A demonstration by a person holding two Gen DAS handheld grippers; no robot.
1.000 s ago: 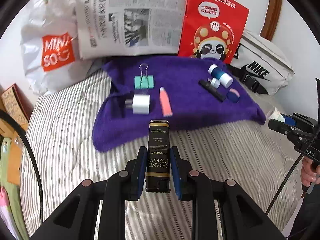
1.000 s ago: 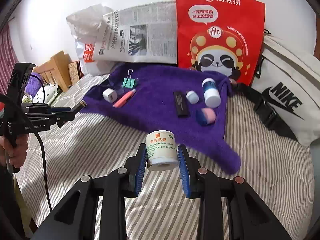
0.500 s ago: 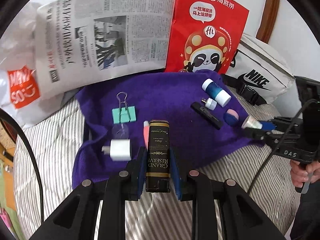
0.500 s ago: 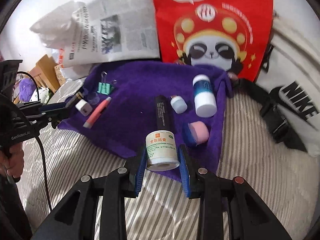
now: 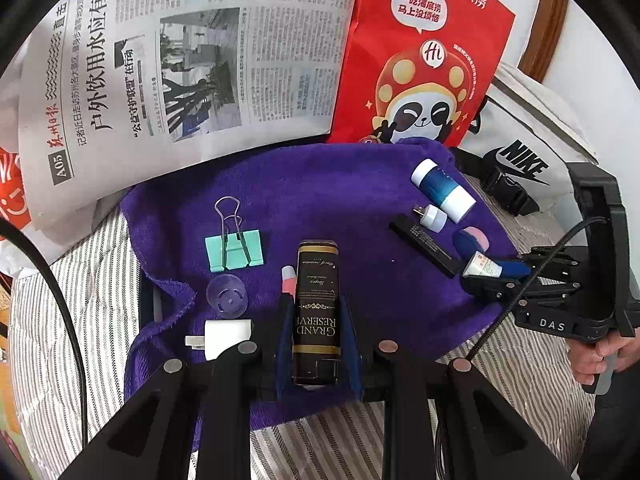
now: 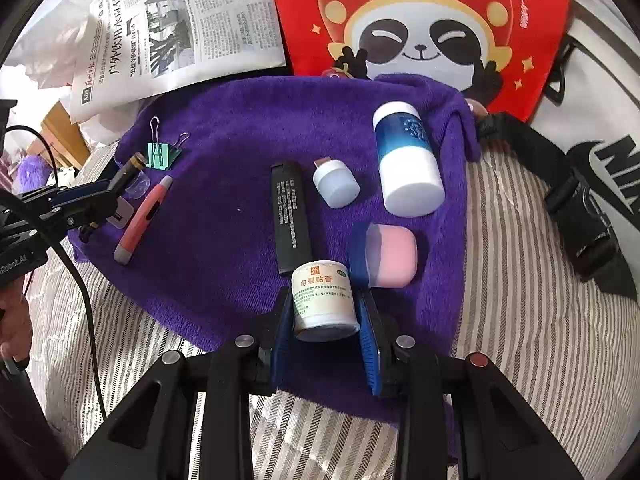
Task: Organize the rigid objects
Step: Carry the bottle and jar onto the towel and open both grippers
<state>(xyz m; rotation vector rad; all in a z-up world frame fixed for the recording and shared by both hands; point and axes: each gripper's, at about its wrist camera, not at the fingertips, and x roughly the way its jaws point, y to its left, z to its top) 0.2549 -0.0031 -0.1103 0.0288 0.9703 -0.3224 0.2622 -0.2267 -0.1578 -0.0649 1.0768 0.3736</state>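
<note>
striped bed (image 5: 92, 320) under purple towel (image 5: 328, 200), newspaper (image 5: 192, 60) behind. left gripper (image 5: 316, 316) clamped on black box (image 5: 316, 304) above towel; right gripper (image 6: 324, 312) clamped on white tape roll (image 6: 323, 300) beside black bar (image 6: 290, 220).

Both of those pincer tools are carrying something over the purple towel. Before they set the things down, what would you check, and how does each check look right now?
1. Left gripper holds the black Grand Reserve box squarely between its jaws: ok.
2. Right gripper holds the small white jar firmly: ok.
3. Bare purple towel ahead of the box: ok, open cloth between the green binder clip and the black stick.
4. Room beside the box: not ok, the pink pen lies right against its left side.
5. Room ahead of the jar: not ok, the black stick and the pink-and-blue case sit just ahead of it.
6. The two grippers stand apart: ok.
</note>
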